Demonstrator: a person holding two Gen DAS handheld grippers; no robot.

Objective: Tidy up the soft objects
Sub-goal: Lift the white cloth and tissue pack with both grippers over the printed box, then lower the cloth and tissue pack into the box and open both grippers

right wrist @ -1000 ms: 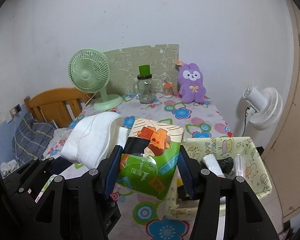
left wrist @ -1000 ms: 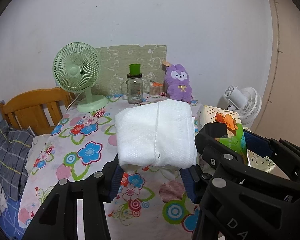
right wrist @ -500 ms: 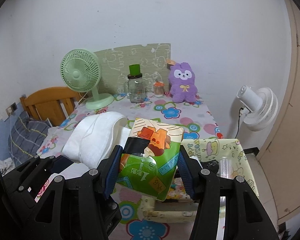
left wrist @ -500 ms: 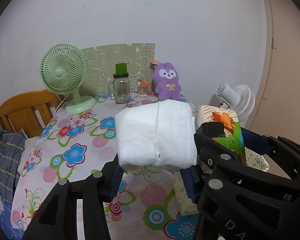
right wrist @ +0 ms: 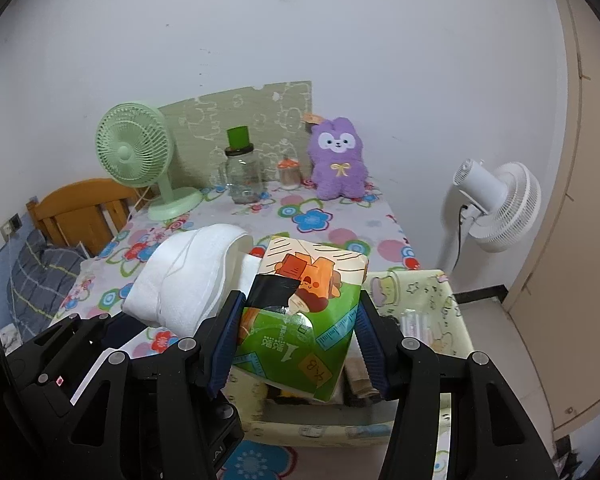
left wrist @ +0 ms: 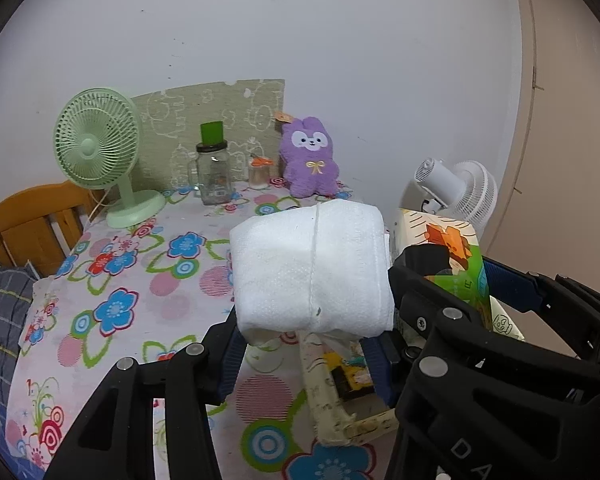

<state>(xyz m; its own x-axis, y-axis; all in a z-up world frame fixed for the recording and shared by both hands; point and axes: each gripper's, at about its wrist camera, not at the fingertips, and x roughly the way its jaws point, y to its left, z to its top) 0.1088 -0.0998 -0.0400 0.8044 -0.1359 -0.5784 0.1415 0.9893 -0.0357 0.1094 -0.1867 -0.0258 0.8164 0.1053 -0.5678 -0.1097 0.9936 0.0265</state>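
Your left gripper (left wrist: 306, 350) is clamped on the white folded cloth (left wrist: 312, 270), your right gripper (right wrist: 296, 344) on the green tissue pack (right wrist: 302, 316); both hang side by side over the yellow box (right wrist: 440, 300) at your four o'clock, probably so the soft things drop in together
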